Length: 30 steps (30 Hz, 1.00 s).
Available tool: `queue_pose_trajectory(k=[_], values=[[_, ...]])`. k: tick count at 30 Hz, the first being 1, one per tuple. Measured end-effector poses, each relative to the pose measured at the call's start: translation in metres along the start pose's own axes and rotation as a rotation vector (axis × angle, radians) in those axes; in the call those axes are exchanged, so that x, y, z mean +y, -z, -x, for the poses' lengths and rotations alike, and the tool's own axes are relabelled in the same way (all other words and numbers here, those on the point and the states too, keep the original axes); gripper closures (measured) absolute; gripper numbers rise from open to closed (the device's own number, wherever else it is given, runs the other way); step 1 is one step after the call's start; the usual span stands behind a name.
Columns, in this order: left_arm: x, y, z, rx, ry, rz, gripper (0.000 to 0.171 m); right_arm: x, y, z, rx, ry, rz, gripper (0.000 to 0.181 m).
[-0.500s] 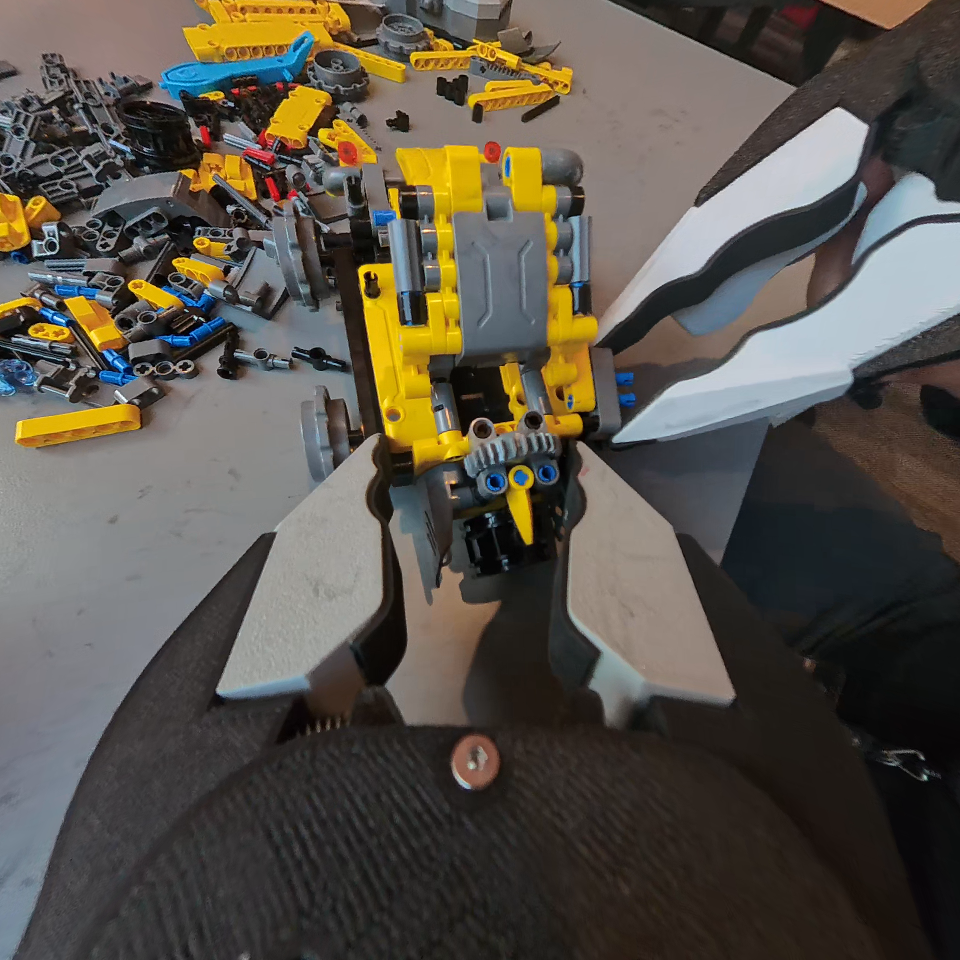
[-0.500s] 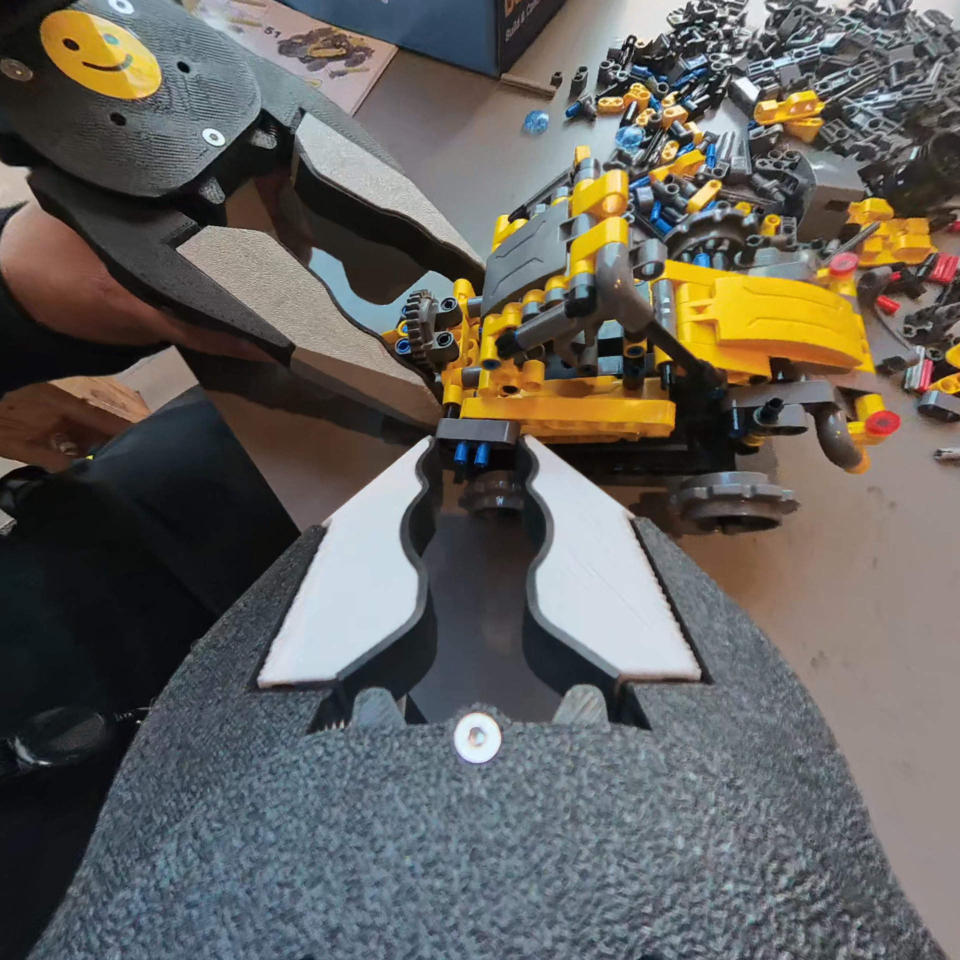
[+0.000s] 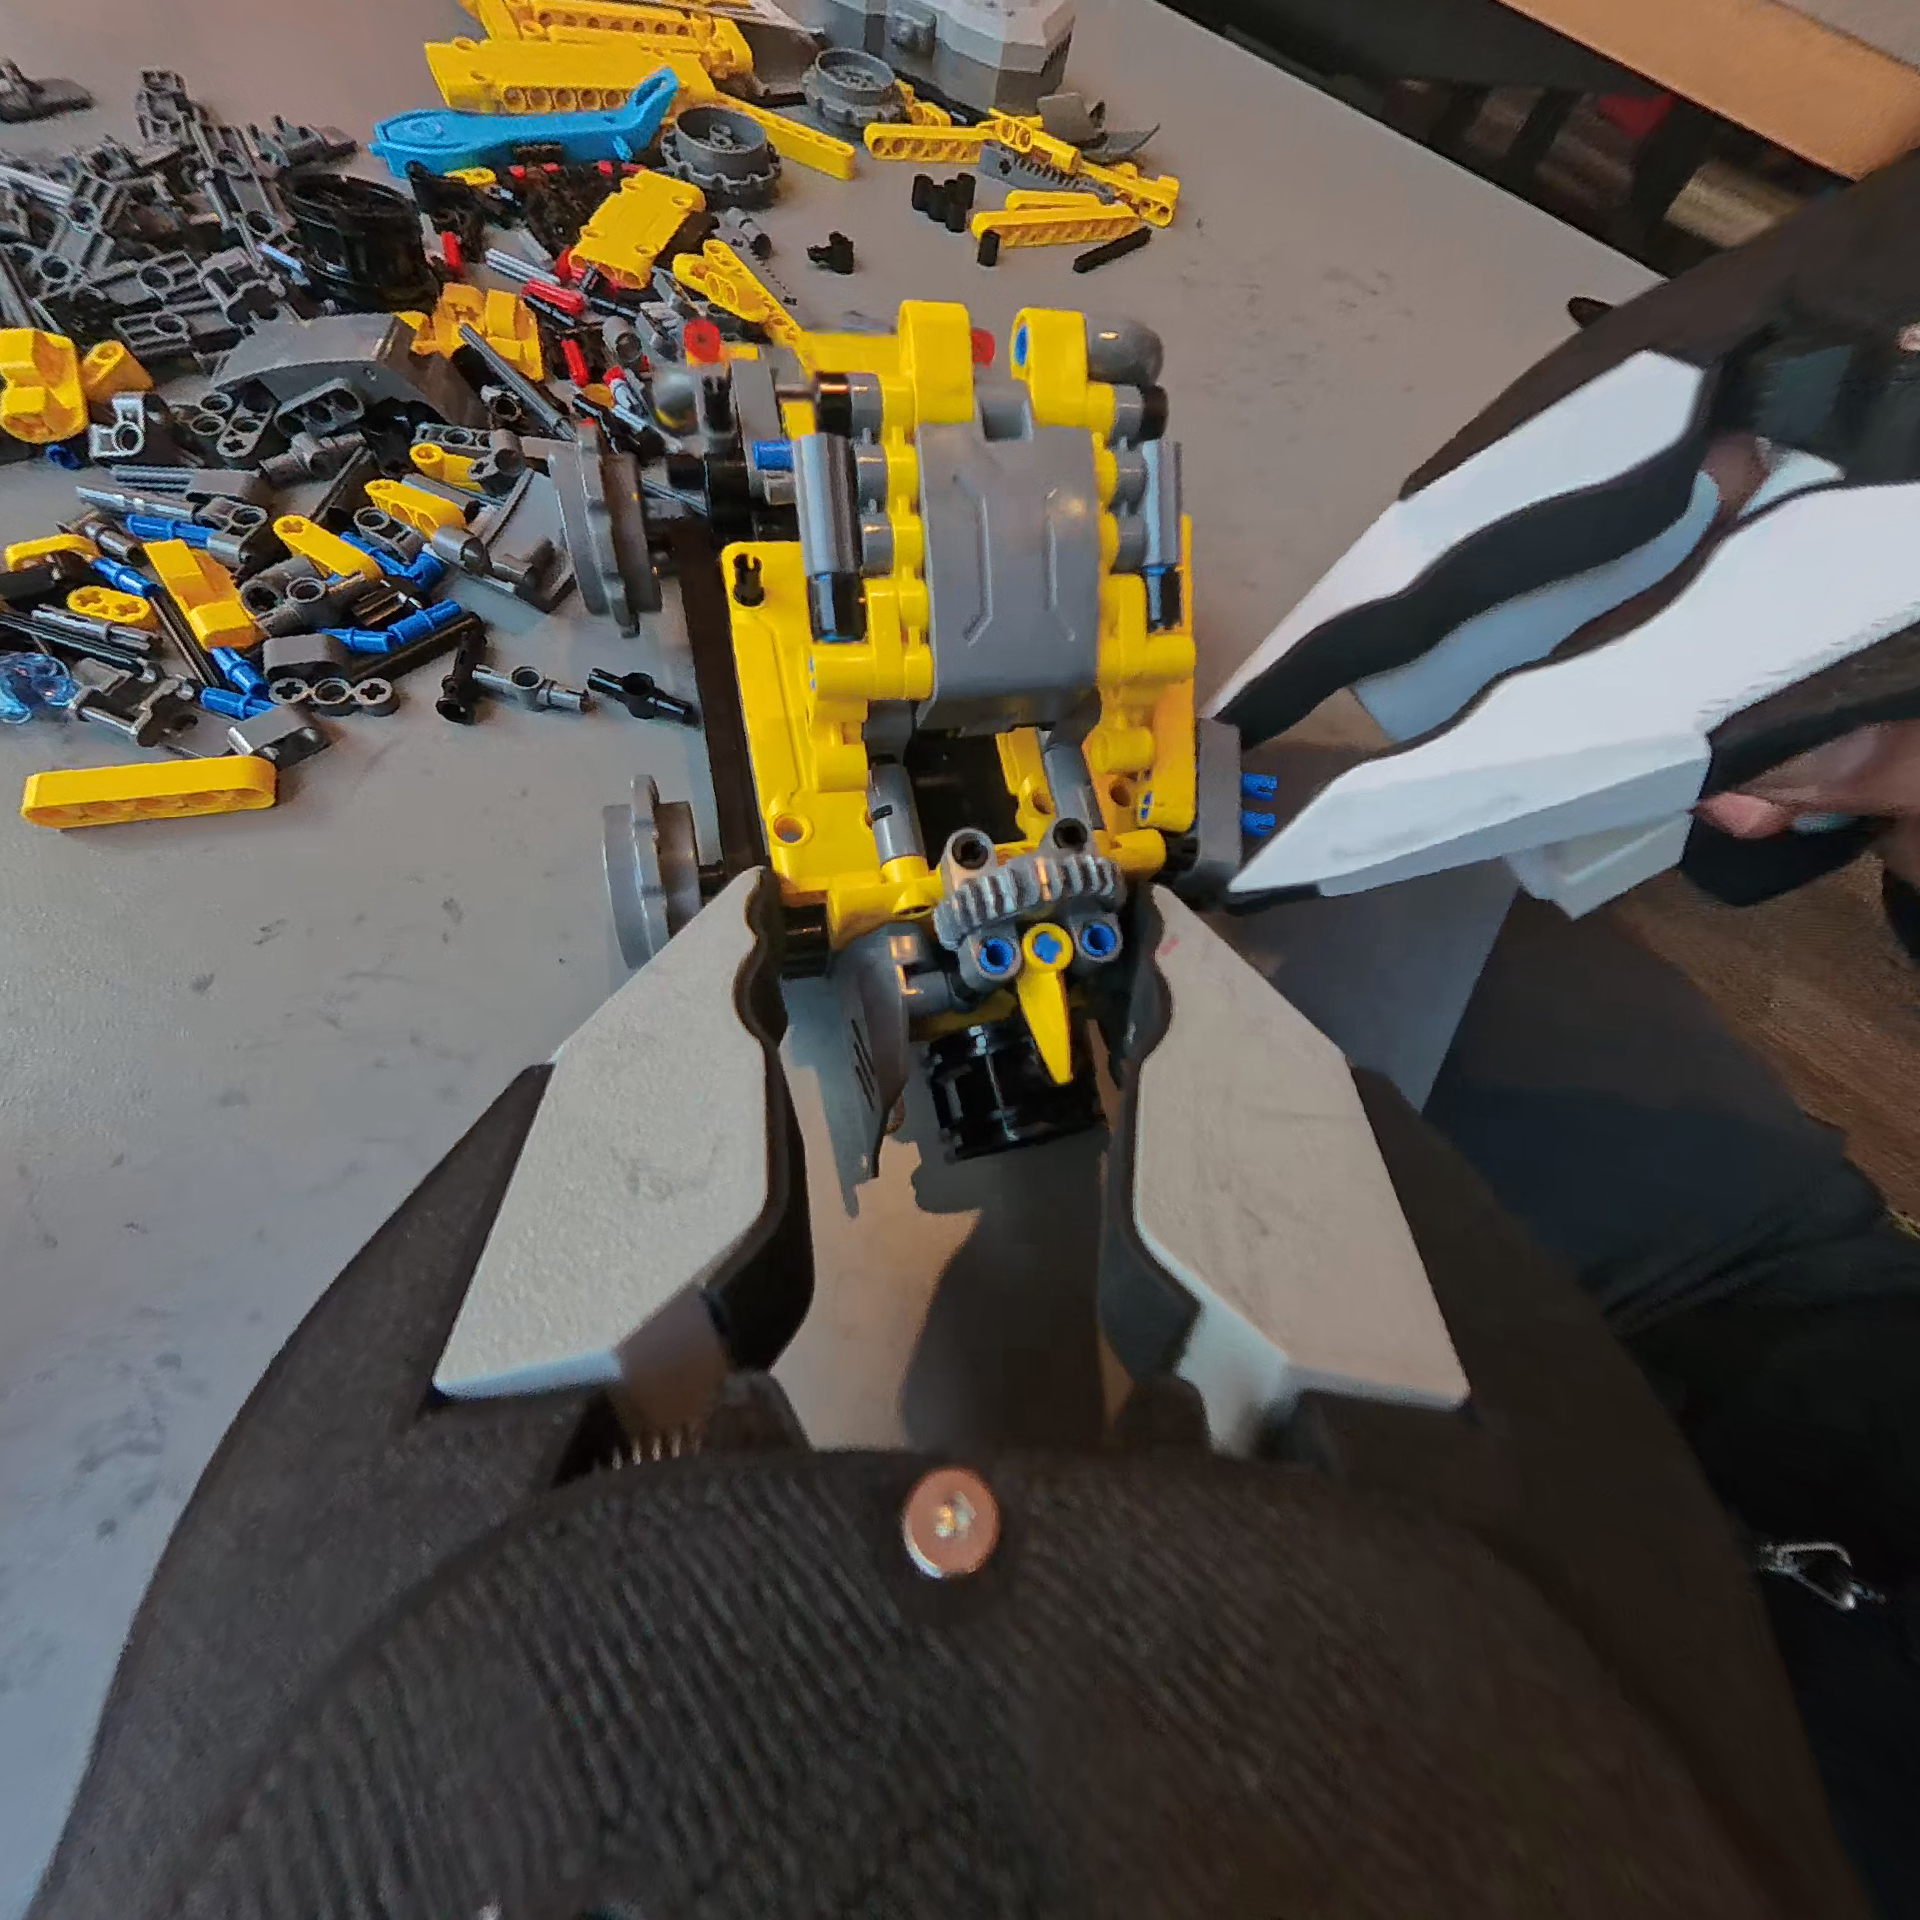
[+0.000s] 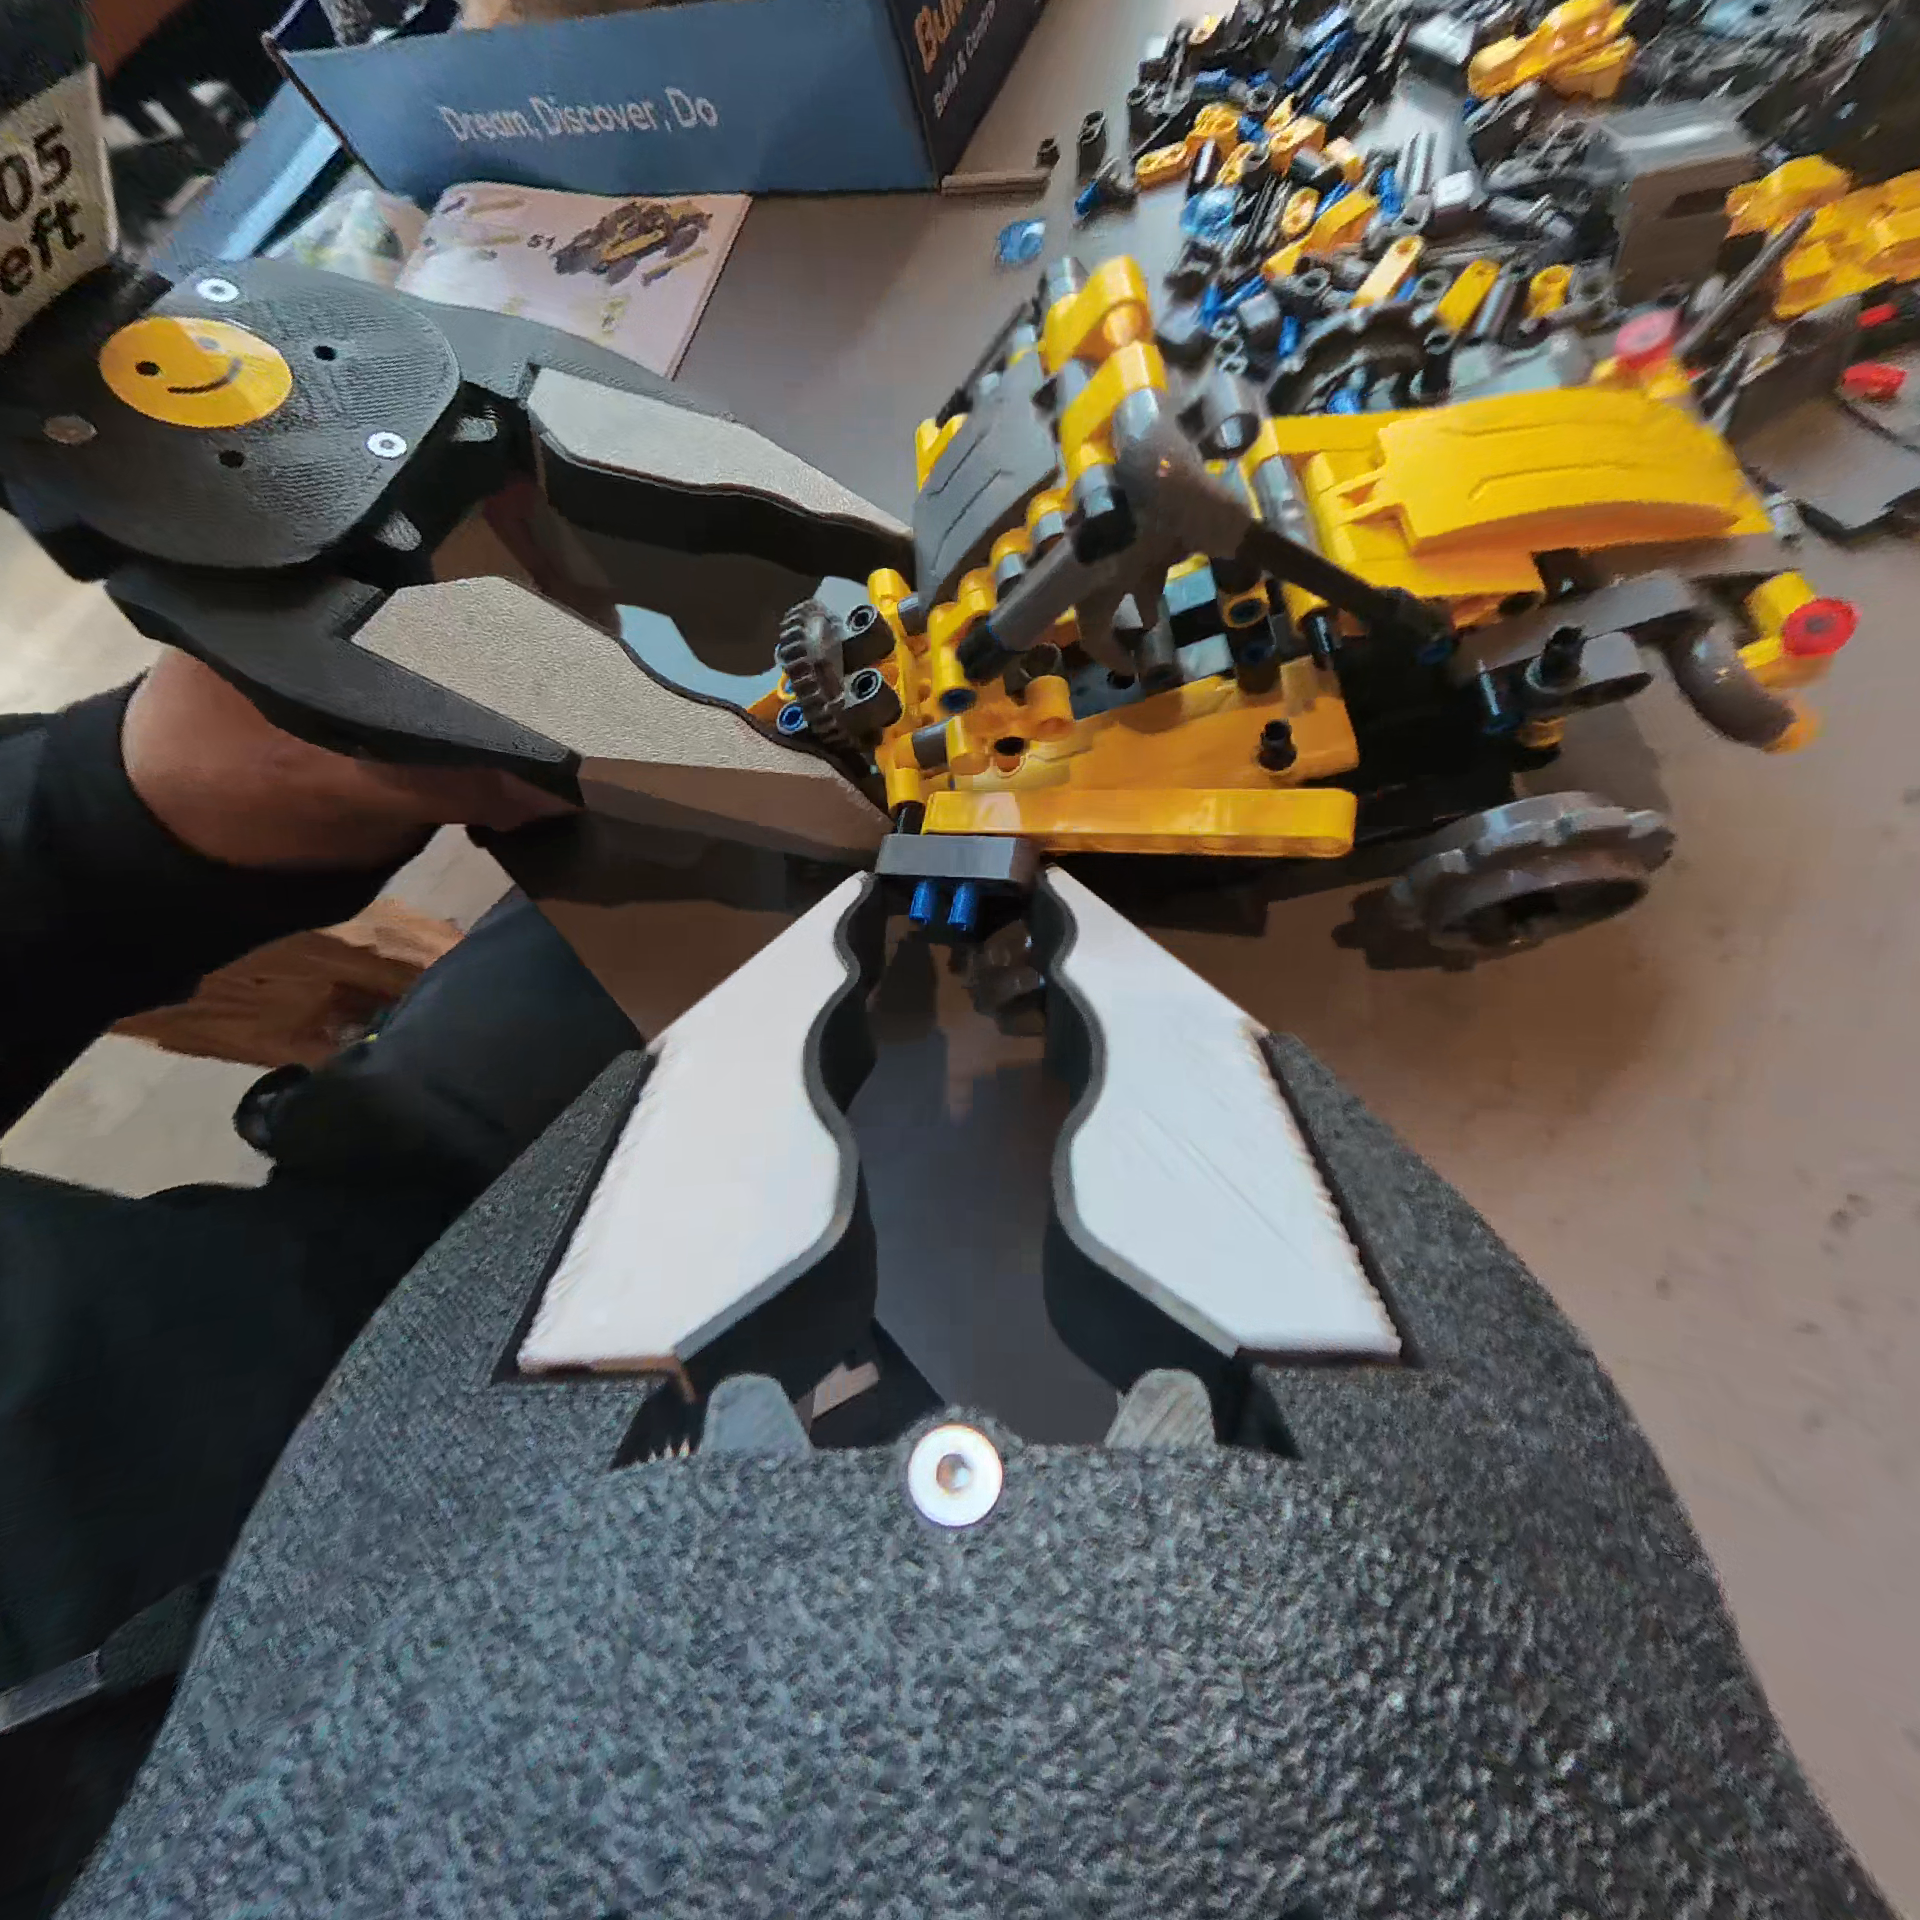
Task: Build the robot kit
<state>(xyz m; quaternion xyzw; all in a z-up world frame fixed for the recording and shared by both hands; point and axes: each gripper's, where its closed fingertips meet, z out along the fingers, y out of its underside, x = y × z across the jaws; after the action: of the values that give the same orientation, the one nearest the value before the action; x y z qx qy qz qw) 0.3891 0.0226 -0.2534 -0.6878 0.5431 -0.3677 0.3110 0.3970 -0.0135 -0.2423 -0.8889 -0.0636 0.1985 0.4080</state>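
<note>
**A:** Left wrist view first. Has anything changed?

**B:** Very little. The left tool point(image 3: 956, 914) stays clamped on the near end of the yellow toy vehicle point(image 3: 997, 582), one fingertip on each side just below the grey gear point(image 3: 1029, 888). The vehicle stands in the middle of the frame on the grey surface point(image 3: 260, 1039), as it did half a second ago. The loose parts point(image 3: 208, 520) lie unmoved at the upper left.

**A:** And the other tool there?

**B:** The right tool point(image 3: 1231, 800) comes in from the right edge. Its gap is narrow, and its tips pinch the dark block point(image 3: 1216, 810) with blue pins on the vehicle's side, the same hold as before.

**A:** Right wrist view?

**B:** The camera has shifted and the frame is blurred. The right tool point(image 4: 953, 883) keeps its tips on the two ends of the dark block point(image 4: 956, 854) at centre. The toy vehicle point(image 4: 1455, 488) now looks tipped, though I cannot tell if it has left the surface point(image 4: 1662, 1143). The left tool point(image 4: 894, 686) still grips its end from the left.

**A:** Any writing?

**B:** A dark blue box point(image 4: 623, 114) along the top carries pale lettering. A picture booklet point(image 4: 582, 249) lies below it. The left tool bears a yellow smiley sticker point(image 4: 195, 371), and a printed tag point(image 4: 42, 208) sits in the upper left corner.
</note>
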Motion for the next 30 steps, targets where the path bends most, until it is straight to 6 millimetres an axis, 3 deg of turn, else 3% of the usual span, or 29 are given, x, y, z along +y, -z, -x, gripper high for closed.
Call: queue_pose_trajectory(k=[3, 7, 15, 23, 30], values=[[0.000, 0.000, -0.001, -0.028, -0.019, -0.001, 0.108, 0.002, 0.001, 0.000, -0.076, -0.065, 0.041, 0.154], [0.001, -0.002, 0.001, -0.087, -0.050, 0.012, 0.108, 0.000, -0.001, -0.001, -0.030, -0.052, 0.062, 0.155], [0.003, 0.000, 0.000, -0.095, -0.102, 0.037, 0.108, -0.004, -0.003, 0.003, 0.024, 0.186, 0.143, 0.156], [0.001, -0.003, 0.001, -0.041, -0.056, 0.019, 0.107, -0.003, -0.002, 0.001, -0.105, 0.062, 0.024, 0.155], [-0.002, -0.002, -0.001, -0.022, -0.022, -0.002, 0.106, -0.007, 0.019, -0.014, -0.144, -0.077, -0.114, 0.149]])
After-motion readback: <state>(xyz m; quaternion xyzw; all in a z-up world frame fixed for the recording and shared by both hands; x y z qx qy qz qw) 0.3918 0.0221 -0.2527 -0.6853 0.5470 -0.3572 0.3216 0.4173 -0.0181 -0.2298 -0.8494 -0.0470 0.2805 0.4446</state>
